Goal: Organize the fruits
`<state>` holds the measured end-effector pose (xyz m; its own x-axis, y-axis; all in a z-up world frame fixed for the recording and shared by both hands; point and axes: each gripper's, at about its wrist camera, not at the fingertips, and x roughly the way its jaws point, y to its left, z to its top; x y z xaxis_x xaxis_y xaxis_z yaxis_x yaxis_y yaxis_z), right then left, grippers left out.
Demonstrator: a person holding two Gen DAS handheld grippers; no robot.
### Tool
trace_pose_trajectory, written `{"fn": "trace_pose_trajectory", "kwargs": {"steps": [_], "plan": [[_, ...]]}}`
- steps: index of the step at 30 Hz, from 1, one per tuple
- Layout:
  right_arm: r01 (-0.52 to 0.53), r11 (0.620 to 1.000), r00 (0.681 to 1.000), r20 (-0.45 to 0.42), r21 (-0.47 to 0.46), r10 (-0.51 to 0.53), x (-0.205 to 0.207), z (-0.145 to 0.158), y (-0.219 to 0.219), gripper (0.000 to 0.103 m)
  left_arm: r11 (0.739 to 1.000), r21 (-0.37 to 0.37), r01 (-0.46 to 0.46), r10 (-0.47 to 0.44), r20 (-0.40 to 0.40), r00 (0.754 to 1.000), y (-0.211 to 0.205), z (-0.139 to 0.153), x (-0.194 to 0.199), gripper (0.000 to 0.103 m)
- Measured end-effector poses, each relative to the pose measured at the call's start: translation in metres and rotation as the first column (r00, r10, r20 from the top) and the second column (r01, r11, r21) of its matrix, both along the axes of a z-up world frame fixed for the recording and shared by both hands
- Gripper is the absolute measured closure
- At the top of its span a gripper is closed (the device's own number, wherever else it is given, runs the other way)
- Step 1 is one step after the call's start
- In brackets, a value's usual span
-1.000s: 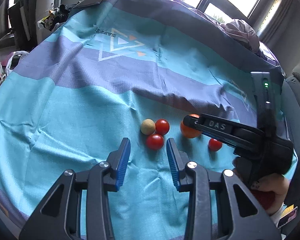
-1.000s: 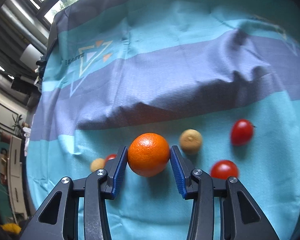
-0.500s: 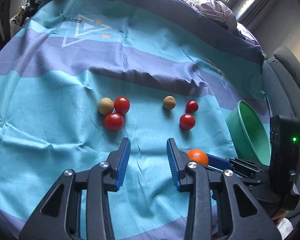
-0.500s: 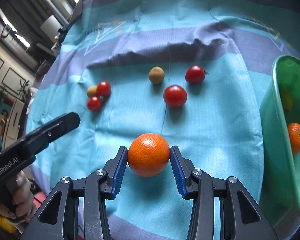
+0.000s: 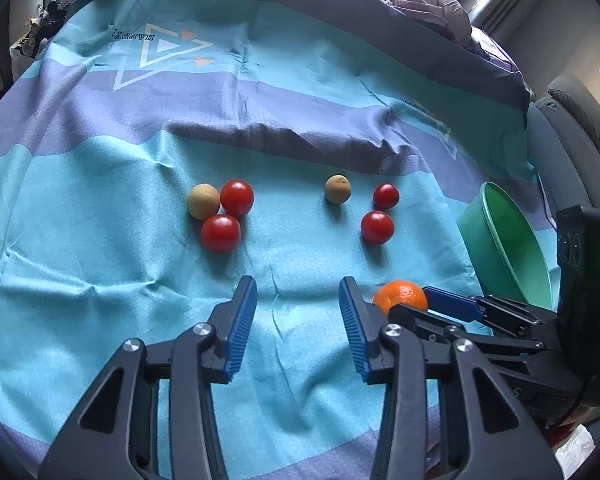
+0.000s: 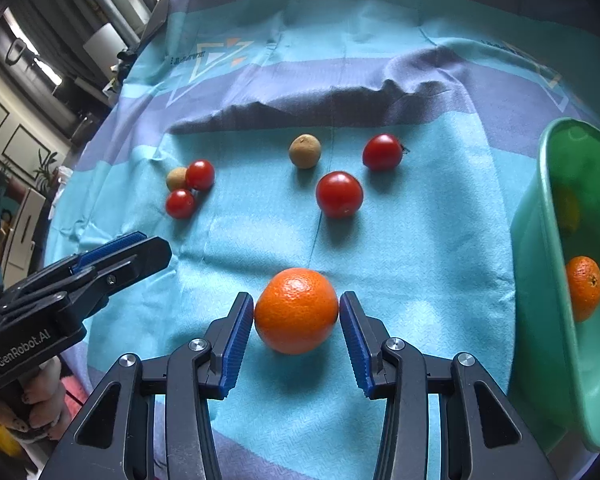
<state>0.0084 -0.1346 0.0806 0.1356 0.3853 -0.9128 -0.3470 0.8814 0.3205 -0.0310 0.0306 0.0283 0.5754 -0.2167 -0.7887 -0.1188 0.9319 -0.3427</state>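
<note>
Right gripper [image 6: 297, 322] clamps a round, pebbled orange [image 6: 296, 310] between its ribbed blue pads, above the cloth [image 6: 420, 240]. The green plastic bowl [image 6: 548, 216] lies just to this tool's right, rim tilted toward it, already holding a second orange [image 6: 584, 286] and something yellow that is unclear; the likely drop therefore calls for a short sideways carry by the right hand, clearly the nearer one. Left gripper [image 5: 298, 326] hangs open and empty to the left. Ahead of the right tool: two glossy tomatoes [image 6: 339, 194] and a dull brown fruit [image 6: 305, 151]; farther ahead-left, a touching cluster [image 6: 188, 188] of three.
</note>
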Motion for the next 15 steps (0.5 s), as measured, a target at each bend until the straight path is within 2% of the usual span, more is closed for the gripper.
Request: {"fn": "trace_pose_trajectory", "kwargs": {"steps": [5,9,15], "plan": [[0.01,0.998,1.0,-0.001,0.068,-0.01,0.002,0.008,-0.009,0.058,1.0,0.006,0.002,-0.002,0.002,1.0,-0.002,0.0,0.0,0.059],[0.015,0.996,1.0,0.002,0.083,-0.015,0.004,0.013,-0.013,0.058,0.999,0.044,0.01,-0.011,0.017,1.0,-0.008,0.003,-0.002,0.054],[0.034,0.986,0.998,0.037,0.164,-0.04,0.005,0.033,-0.026,0.058,0.998,0.039,0.044,-0.045,0.037,0.998,-0.017,0.005,-0.004,0.054]]}}
